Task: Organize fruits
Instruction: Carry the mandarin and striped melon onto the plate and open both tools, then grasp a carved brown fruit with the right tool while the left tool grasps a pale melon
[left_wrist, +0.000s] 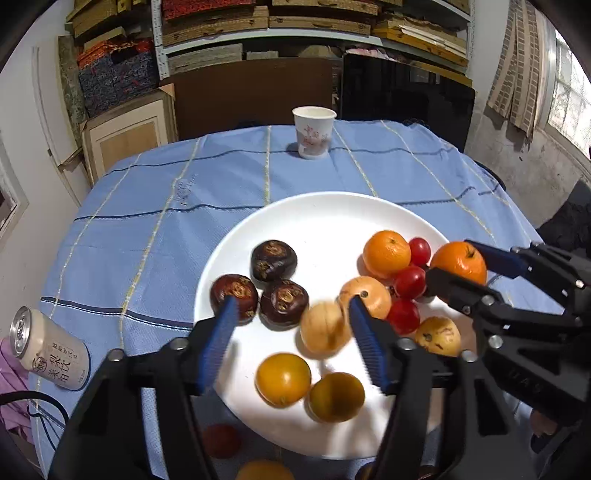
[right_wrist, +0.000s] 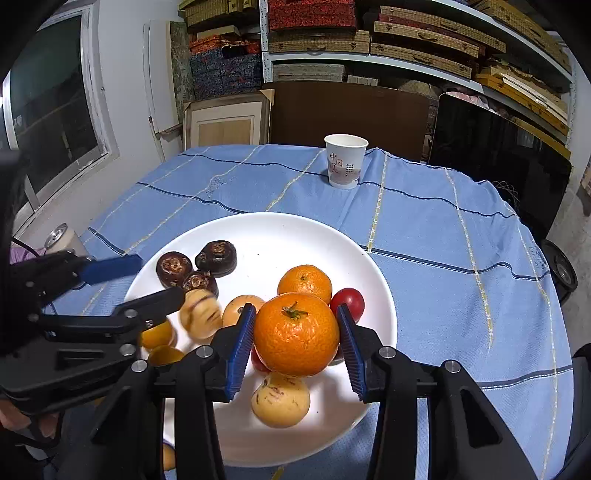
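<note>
Left gripper (left_wrist: 291, 325): enters from the bottom of the left wrist view, pitched down, jaws apart, blue ribbed pads facing each other with a clear gap; a blurred pale fruit (left_wrist: 324, 328) sits in that gap nearer the right pad, neither pad pressing on it. In the right wrist view it shows at the left edge, fingers reaching toward frame centre.

Right gripper (right_wrist: 295, 332): enters from the bottom of its own view, also pitched down, both blue pads clamped against the sides of a tangerine (right_wrist: 295, 334). In the left wrist view it comes in from the right edge.

Fingertips (right_wrist: 22, 424) of a person's hand show at the lower left, under the left gripper body.
</note>
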